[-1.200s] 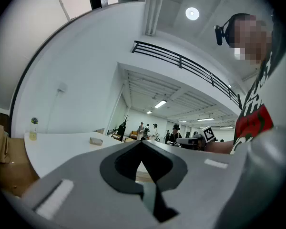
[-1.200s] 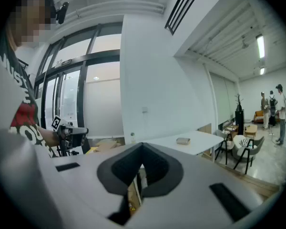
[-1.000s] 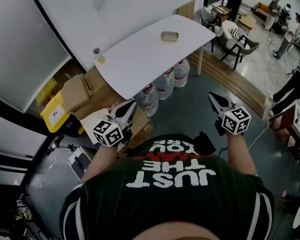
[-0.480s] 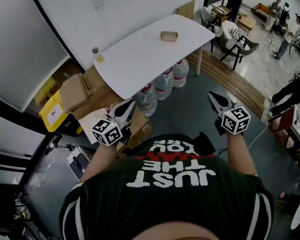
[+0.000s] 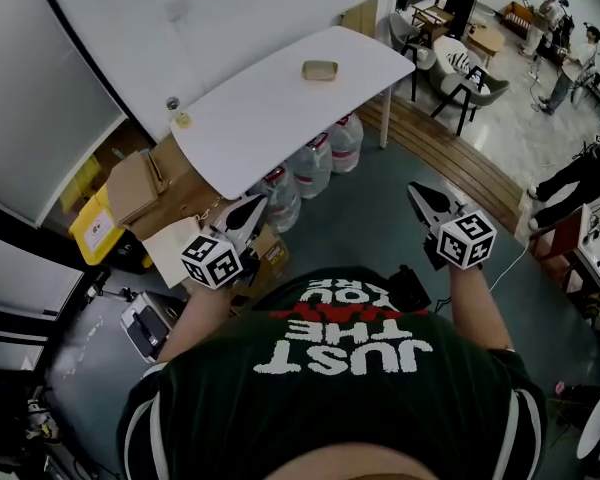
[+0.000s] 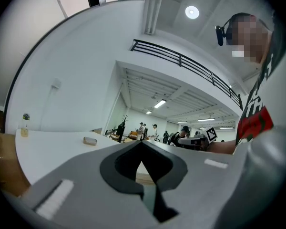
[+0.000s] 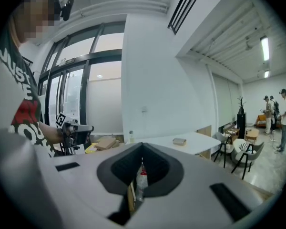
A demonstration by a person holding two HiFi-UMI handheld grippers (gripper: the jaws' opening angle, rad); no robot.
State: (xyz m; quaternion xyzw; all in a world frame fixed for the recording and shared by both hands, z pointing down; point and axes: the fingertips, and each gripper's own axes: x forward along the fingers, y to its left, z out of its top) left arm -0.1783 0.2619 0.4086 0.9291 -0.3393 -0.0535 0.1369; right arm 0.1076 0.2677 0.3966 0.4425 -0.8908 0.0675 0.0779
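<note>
Head view: white table (image 5: 270,108) by white wall (image 5: 230,8), grey floor (image 5: 380,238). On it 1 tin (image 5: 320,69), 1 bottle (image 5: 181,118). 3 water jugs (image 5: 313,168) below, tops hidden. Both clenched, empty: left gripper (image 5: 254,204) over cardboard boxes (image 5: 130,183), right gripper (image 5: 414,190) over floor.

Head view: white wall (image 5: 240,18) across the upper left. A white tabletop (image 5: 270,108) stands against it, upper centre. Dark grey floor (image 5: 370,218) at centre, with a wooden strip (image 5: 450,153) along its right edge and pale tiled floor (image 5: 520,133) beyond. Chairs (image 5: 465,68) at upper right.

Right gripper view: tall dark-framed windows (image 7: 81,94) at left.

Left gripper view: round ceiling light (image 6: 192,12) at top, black railing (image 6: 181,61) on an upper level.
</note>
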